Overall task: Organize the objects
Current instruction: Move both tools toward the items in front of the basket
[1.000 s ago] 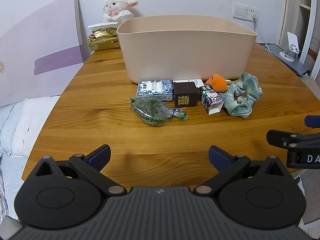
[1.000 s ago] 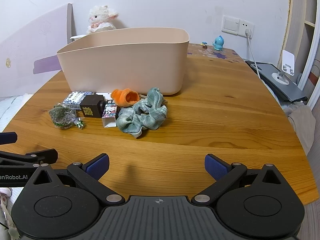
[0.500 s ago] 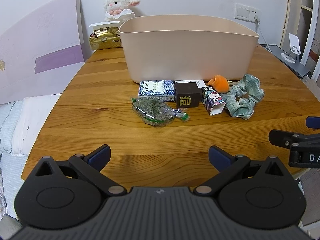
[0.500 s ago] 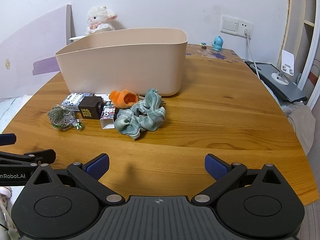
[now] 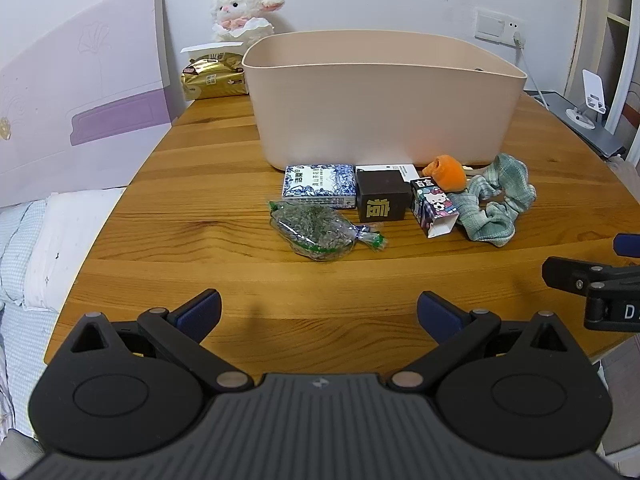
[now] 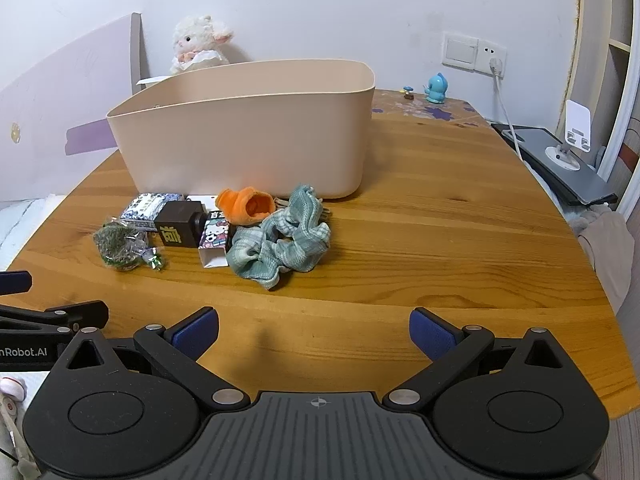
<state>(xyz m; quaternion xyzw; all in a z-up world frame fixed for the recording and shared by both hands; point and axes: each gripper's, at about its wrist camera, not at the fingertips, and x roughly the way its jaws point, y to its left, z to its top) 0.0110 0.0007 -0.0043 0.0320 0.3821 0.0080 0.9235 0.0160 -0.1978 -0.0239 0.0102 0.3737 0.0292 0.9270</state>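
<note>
A beige tub (image 5: 384, 96) (image 6: 248, 136) stands on the wooden table (image 5: 200, 184). In front of it lies a row of small items: a clear bag of green bits (image 5: 316, 229) (image 6: 120, 245), a blue-and-white box (image 5: 320, 185) (image 6: 149, 207), a dark brown cube (image 5: 382, 201) (image 6: 178, 225), a cartoon carton (image 5: 434, 207) (image 6: 215, 240), an orange soft piece (image 5: 446, 172) (image 6: 246, 205) and a green checked scrunchie (image 5: 496, 204) (image 6: 282, 238). My left gripper (image 5: 319, 314) is open above the table's near edge, well short of the bag. My right gripper (image 6: 314, 332) is open too, short of the scrunchie.
A plush lamb (image 5: 240, 10) and a gold packet (image 5: 212, 76) sit behind the tub at the back left. A blue figurine (image 6: 436, 88), a wall socket with a cable (image 6: 496, 68) and a grey laptop with a white stand (image 6: 560, 160) lie to the right. A bed (image 5: 28, 248) borders the table's left.
Both grippers have risen and drawn back slightly, so the row of items sits a little higher in both views. Nothing on the table has moved; both stay open.
</note>
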